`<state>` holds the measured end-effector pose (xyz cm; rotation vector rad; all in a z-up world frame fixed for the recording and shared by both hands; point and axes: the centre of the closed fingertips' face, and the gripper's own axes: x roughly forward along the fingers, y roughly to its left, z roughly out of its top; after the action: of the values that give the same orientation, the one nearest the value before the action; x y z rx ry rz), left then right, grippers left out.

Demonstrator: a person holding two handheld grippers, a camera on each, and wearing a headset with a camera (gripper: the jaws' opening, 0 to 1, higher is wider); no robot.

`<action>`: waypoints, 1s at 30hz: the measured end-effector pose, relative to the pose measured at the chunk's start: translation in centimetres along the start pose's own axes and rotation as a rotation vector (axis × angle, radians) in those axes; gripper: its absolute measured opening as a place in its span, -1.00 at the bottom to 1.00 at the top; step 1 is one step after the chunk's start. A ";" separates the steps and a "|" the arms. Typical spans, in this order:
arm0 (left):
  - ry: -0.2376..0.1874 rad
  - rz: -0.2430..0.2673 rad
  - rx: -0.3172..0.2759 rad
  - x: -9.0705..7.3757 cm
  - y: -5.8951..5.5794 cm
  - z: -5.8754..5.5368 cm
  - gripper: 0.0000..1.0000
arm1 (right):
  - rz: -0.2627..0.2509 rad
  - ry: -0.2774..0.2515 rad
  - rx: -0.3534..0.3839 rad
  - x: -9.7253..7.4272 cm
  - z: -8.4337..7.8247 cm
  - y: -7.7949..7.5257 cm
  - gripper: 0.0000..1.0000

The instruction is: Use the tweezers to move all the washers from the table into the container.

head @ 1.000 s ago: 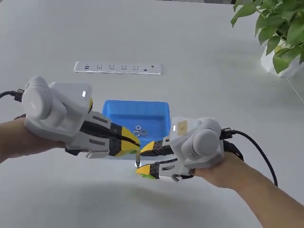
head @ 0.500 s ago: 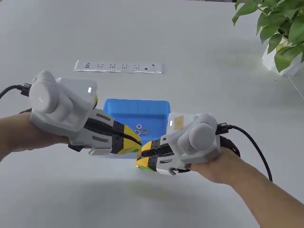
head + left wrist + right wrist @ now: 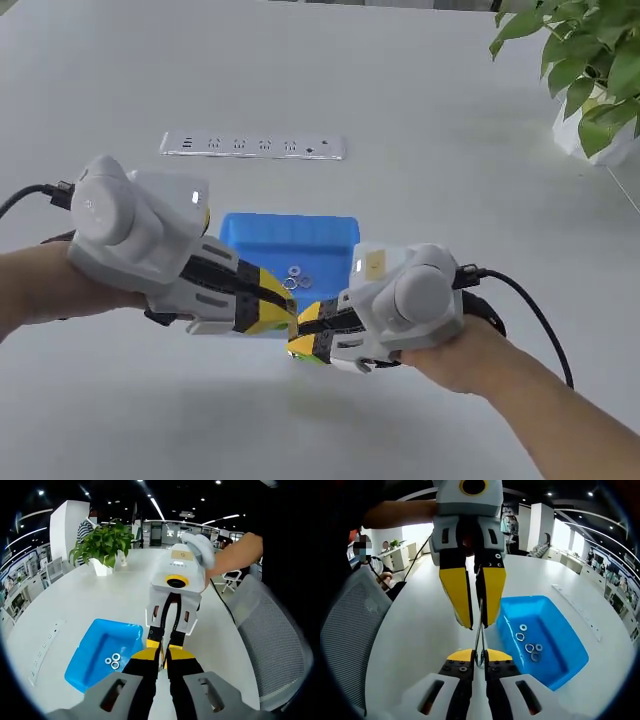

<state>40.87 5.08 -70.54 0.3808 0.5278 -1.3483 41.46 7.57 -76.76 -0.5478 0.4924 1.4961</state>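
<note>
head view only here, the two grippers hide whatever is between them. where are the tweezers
observer: the right gripper view shows the tweezers clamped in the fingers of the right gripper.
operator: is the left one on them too
observer: their far end runs between the yellow fingers of the left gripper, which sit close around it; i cannot tell whether they press on it.
operator: are they over the container
observer: no. in the left gripper view the blue container, with washers in it, lies off to one side, and the fingers meet over bare table.
</note>
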 end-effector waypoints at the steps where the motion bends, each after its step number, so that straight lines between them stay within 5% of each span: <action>1: 0.004 -0.002 -0.003 0.0 -0.1 -0.1 -0.76 | 0.000 0.000 -0.001 0.0 0.0 0.0 -0.83; 21: 0.024 0.046 -0.085 -2.3 -0.5 -1.1 -0.28 | -0.006 -0.007 -0.006 -2.0 1.7 0.2 -0.83; 30: -0.034 0.092 -0.133 -3.6 -0.8 -0.8 -0.05 | -0.026 -0.020 -0.004 -3.4 3.0 -0.5 -0.83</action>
<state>39.45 8.29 -69.10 0.2697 0.5625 -1.2220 41.84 6.76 -72.32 -0.5395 0.4651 1.4766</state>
